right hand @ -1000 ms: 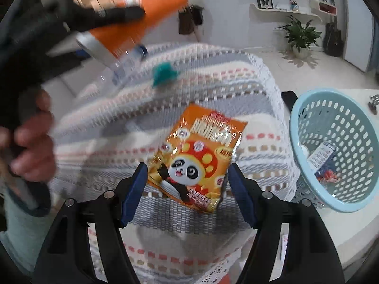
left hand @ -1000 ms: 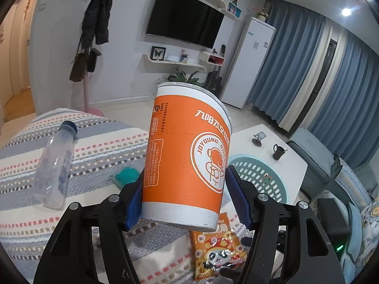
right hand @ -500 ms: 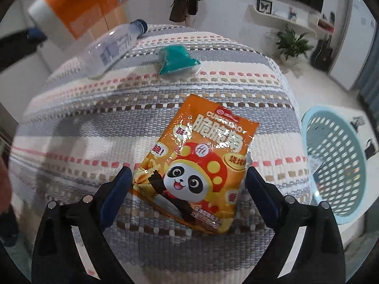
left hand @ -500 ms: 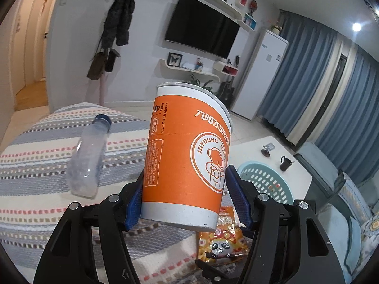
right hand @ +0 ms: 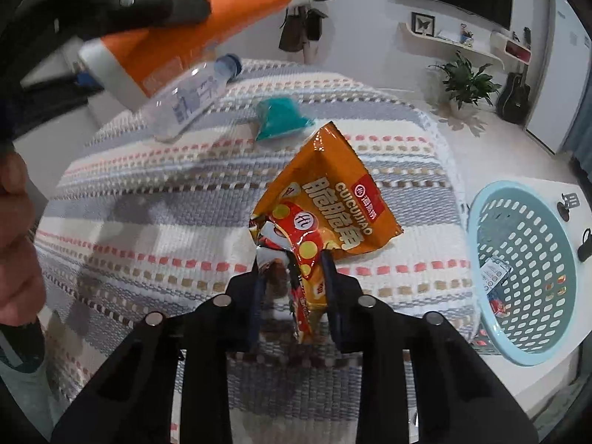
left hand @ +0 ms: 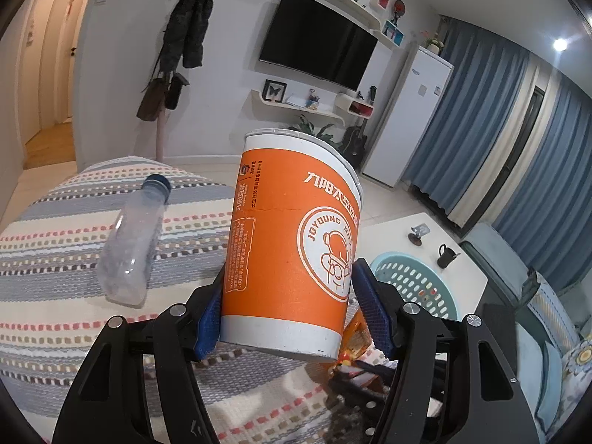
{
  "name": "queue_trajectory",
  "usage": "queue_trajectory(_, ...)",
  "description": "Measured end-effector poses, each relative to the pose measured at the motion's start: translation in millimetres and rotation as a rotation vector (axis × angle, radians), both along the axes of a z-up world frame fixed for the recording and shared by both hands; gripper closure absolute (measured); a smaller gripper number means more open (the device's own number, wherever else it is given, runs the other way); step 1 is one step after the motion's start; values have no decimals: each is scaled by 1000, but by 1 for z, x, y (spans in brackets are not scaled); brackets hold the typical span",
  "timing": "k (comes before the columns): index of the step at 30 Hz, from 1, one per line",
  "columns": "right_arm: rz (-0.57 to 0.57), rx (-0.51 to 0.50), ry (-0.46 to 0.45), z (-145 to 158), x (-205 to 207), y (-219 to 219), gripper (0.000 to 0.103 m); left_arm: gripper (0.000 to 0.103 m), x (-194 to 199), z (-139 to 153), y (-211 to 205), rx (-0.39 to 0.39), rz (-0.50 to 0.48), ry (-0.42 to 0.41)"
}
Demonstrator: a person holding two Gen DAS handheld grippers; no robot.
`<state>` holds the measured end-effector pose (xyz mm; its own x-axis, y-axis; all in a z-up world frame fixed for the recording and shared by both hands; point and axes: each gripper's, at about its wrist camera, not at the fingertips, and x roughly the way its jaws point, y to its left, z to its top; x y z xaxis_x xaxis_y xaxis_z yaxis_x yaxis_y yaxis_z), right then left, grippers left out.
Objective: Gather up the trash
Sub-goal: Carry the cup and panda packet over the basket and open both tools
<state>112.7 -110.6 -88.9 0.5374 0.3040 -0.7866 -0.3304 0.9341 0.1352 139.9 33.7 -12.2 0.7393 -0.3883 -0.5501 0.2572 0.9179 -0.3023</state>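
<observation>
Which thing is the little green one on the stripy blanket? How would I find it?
Look at the striped blanket. Near its far edge, the small teal wrapper lies flat between the clear plastic bottle and the orange snack bag. It is the only teal, crumpled piece there, and much smaller than both neighbours.

bottle (right hand: 187, 101) and pouch (right hand: 279, 122) on bedspread (right hand: 148, 199); basket (right hand: 525, 347) right.

orange cup (left hand: 292, 255) has "JOYOUNG" round its astronaut logo, and the snack bag (right hand: 325, 207) says "CUICUIJIAO".
</observation>
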Motion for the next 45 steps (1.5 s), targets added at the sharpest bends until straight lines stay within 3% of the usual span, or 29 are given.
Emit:
queue_trajectory(7, -102, 41, -84, 29, 2, -58, 79, 41, 11, 2, -32, -2, -50, 4)
queue_trajectory(15, -307, 37, -136, 41, 12, -156, 79, 41, 32, -4, -106, 29, -161, 16)
queue_trajectory(24, -471, 51, -27, -1, 26, -241, 78, 41, 66, -49, -197, 55, -281, 139)
queue_trajectory(32, -529, 11, 75, -49, 30, -272, 70, 41, 76, -92, -251, 103, -363, 235)
queue_trajectory(38, -546, 23, 112, -66, 31, -281, 57, 39, 79, -108, -258, 118, -374, 280)
queue_trajectory(41, -558, 37, 119, -71, 32, -287, 46, 29, 80, -107, -253, 104, -363, 279)
queue_trajectory(45, -572, 58, 124, -72, 32, -294, 41, 28, 78, -105, -250, 83, -364, 278)
